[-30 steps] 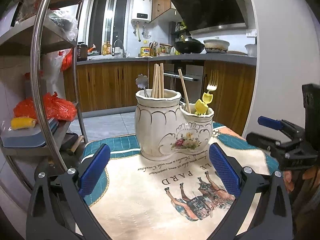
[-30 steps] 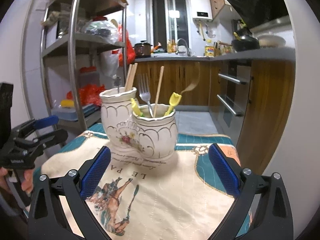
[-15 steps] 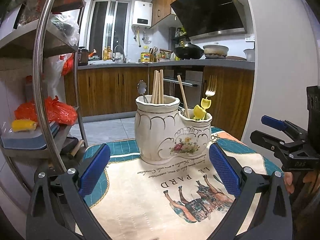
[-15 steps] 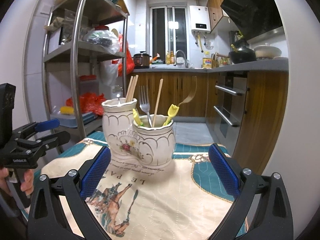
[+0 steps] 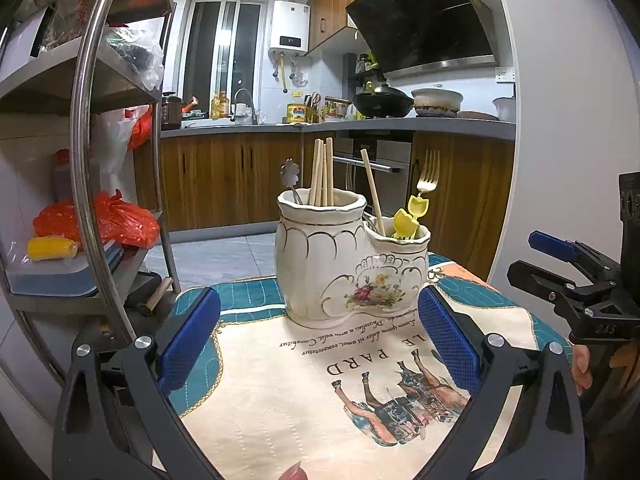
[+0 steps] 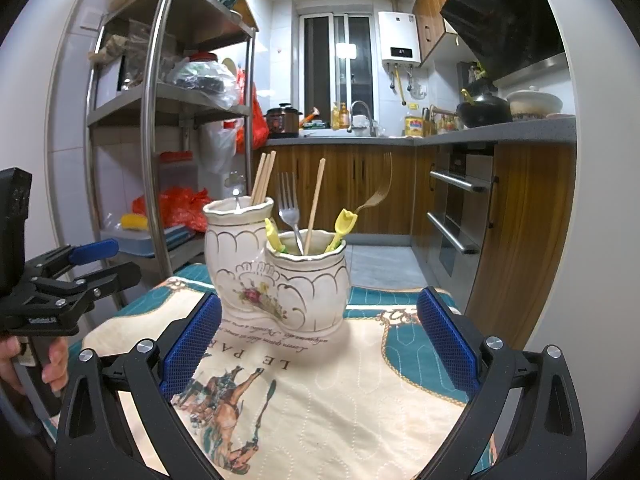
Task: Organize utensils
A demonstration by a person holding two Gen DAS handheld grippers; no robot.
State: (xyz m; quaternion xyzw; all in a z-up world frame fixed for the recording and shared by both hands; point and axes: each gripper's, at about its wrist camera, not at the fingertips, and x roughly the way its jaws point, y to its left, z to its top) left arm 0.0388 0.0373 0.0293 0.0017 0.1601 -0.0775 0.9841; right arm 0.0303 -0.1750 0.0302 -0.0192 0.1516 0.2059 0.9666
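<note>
A cream ceramic two-cup utensil holder [image 5: 344, 264] stands on a printed table mat [image 5: 304, 392]. Its taller cup holds several chopsticks [image 5: 323, 172] and a small spoon [image 5: 290, 174]. The lower cup holds one chopstick [image 5: 373, 192], a fork [image 5: 428, 170] and yellow picks [image 5: 408, 216]. My left gripper [image 5: 318, 346] is open and empty, in front of the holder. In the right wrist view the holder [image 6: 276, 276] stands just beyond my right gripper [image 6: 318, 344], which is open and empty. Each gripper shows at the other view's edge.
A steel shelf rack [image 5: 86, 152] with bags and boxes stands to the left of the table. Kitchen cabinets [image 5: 224, 184] and an oven [image 6: 456, 220] lie behind. A wall [image 5: 560, 120] is close on the right. The mat [image 6: 328, 400] covers the table.
Both grippers have tilted up and drawn back a little, so the holder sits lower and slightly smaller in both views. Both stay open and empty.
</note>
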